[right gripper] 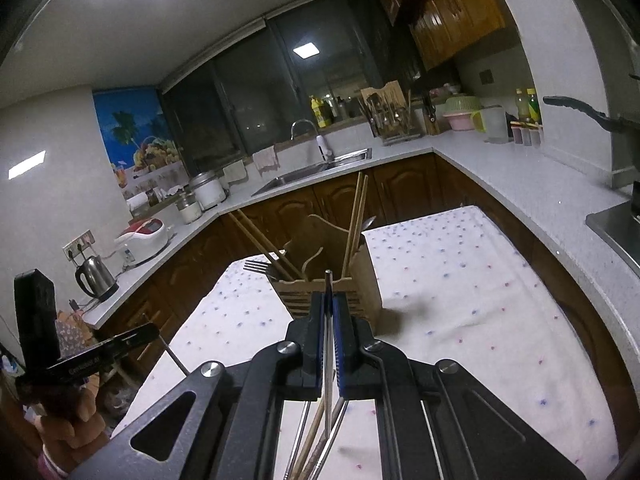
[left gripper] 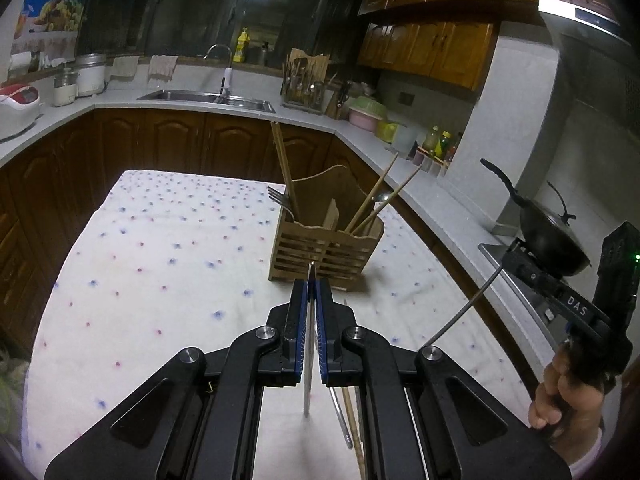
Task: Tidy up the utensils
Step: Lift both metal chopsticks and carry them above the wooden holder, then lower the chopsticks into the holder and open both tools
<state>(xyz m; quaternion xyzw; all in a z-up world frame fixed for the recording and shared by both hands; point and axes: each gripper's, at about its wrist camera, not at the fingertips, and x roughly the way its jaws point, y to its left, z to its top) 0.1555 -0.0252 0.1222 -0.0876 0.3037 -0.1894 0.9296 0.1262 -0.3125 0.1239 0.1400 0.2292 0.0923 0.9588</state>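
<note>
A slatted wooden utensil holder (left gripper: 325, 249) stands on the flower-print tablecloth (left gripper: 160, 264); it also shows in the right wrist view (right gripper: 332, 280). It holds wooden chopsticks (left gripper: 284, 168), a fork (left gripper: 280, 200) and a spoon (left gripper: 382, 197). My left gripper (left gripper: 311, 286) is shut on a thin metal utensil (left gripper: 307, 360), just in front of the holder. My right gripper (right gripper: 329, 298) is shut on a metal utensil (right gripper: 328, 340), its tip near the holder's front. Loose chopsticks and metal utensils lie on the cloth under both grippers (left gripper: 352, 420) (right gripper: 316, 432).
Kitchen counters wrap around the table, with a sink (left gripper: 208, 98), a rice cooker (left gripper: 16, 108), a kettle (right gripper: 96, 278) and a wok (left gripper: 552, 236) on the stove at right. The other hand-held gripper (left gripper: 592, 312) shows at the right edge.
</note>
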